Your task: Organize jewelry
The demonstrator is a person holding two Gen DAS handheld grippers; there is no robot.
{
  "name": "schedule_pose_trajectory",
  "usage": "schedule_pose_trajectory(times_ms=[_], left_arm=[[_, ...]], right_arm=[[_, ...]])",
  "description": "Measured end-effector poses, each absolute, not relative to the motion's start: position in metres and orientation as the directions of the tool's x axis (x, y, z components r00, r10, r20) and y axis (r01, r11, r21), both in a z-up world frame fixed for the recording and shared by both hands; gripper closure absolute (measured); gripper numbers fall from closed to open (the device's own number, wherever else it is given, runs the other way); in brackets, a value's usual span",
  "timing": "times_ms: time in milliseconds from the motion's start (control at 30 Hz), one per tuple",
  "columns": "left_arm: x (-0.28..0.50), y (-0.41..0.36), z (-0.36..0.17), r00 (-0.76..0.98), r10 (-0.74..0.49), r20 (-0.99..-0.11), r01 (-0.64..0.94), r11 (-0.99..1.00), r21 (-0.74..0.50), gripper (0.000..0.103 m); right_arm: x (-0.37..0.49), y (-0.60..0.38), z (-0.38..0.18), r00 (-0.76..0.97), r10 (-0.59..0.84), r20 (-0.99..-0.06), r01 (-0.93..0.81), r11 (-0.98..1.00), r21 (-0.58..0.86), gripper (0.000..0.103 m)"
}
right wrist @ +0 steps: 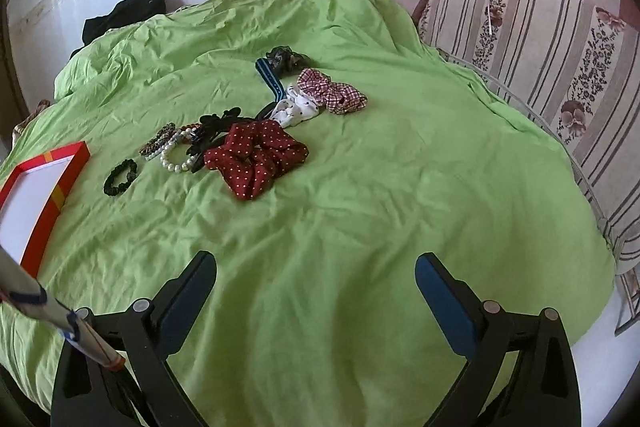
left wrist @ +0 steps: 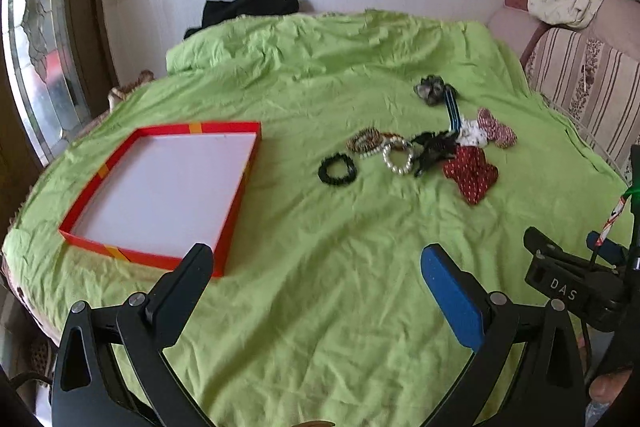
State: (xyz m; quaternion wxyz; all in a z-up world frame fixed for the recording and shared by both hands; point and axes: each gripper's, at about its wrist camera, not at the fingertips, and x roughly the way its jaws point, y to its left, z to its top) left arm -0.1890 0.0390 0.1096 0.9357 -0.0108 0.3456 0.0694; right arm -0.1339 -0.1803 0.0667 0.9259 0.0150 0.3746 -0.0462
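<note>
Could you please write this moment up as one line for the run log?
left claw: open, empty | right claw: open, empty | red box: empty | bracelets, scrunchies: loose on green sheet

A bedsheet [left wrist: 320,267] covers the whole surface, with a shallow tray [left wrist: 160,187] lying on its left part. To the tray's right sits a small bracelet [left wrist: 337,167], apart from the rest. Further right, a pearl bracelet [left wrist: 396,159] touches a hair claw [left wrist: 434,147], and a dotted scrunchie [right wrist: 256,155] lies just beside them (nearest the viewer). Behind these lie a checked scrunchie [right wrist: 332,91] and a striped band [right wrist: 268,77]. A sofa [right wrist: 540,47] stands along the right edge.
</note>
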Motion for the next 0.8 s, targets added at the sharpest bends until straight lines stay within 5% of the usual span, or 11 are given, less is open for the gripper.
schedule_pose_trajectory(times_ms=[800], left_arm=[[-0.182,0.044,0.1,0.708,0.11,-0.697,-0.129,0.991,0.025,0.0]], right_arm=[[-0.136,-0.161,0.067,0.693,-0.061,-0.719,0.039,0.998,-0.046,0.002]])
